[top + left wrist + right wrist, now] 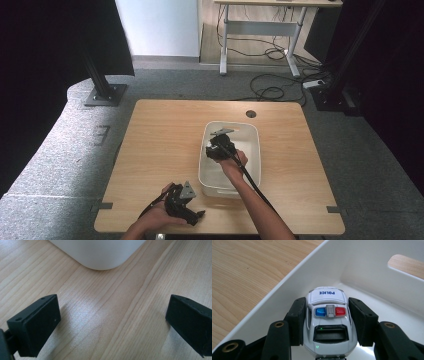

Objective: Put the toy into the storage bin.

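Observation:
A white toy police car (328, 320) with a blue and red light bar sits between the black jaws of my right gripper (327, 322), and both pads press on its sides. The car is held inside a white plastic bin (287, 297), close to its left wall. From above, the right gripper (218, 148) hangs over the bin (252, 131) in the middle of the table. My left gripper (192, 215) rests near the table's front edge, jaws spread wide with only bare wood between them (112, 322). A rounded corner of the bin (100, 255) lies just ahead of it.
The wooden table (160, 140) has a round cable hole (251, 113) at the back. Cut into the bin's far wall is a handle slot (407, 265). Grey carpet, black stand legs (102, 92) and loose cables (272, 90) lie beyond the table.

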The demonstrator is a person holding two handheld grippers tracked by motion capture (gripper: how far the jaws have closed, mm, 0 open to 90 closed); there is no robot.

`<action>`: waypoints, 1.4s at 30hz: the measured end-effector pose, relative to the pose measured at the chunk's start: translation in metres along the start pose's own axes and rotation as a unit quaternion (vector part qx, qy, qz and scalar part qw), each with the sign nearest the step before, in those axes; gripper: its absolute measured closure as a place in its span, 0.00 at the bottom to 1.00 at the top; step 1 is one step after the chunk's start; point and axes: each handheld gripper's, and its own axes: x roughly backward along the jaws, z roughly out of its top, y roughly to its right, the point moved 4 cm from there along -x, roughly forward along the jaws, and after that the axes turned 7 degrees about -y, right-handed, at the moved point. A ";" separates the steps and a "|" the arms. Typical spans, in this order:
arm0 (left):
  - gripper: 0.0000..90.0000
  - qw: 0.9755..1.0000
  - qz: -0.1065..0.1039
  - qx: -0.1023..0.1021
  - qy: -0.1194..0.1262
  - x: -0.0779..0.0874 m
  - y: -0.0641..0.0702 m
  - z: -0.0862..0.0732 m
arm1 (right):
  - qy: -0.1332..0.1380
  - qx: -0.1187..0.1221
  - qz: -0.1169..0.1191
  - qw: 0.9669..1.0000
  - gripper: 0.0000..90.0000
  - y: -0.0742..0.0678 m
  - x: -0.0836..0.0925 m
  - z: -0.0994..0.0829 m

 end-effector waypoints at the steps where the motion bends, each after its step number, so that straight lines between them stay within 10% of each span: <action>1: 0.00 1.000 0.000 0.000 0.000 0.000 0.000 0.000 | 0.000 0.000 0.000 1.000 0.56 0.000 0.000 0.000; 42: 0.00 1.000 0.000 0.000 0.001 0.000 0.000 0.000 | -0.032 0.007 0.026 0.999 0.56 -0.003 -0.007 -0.009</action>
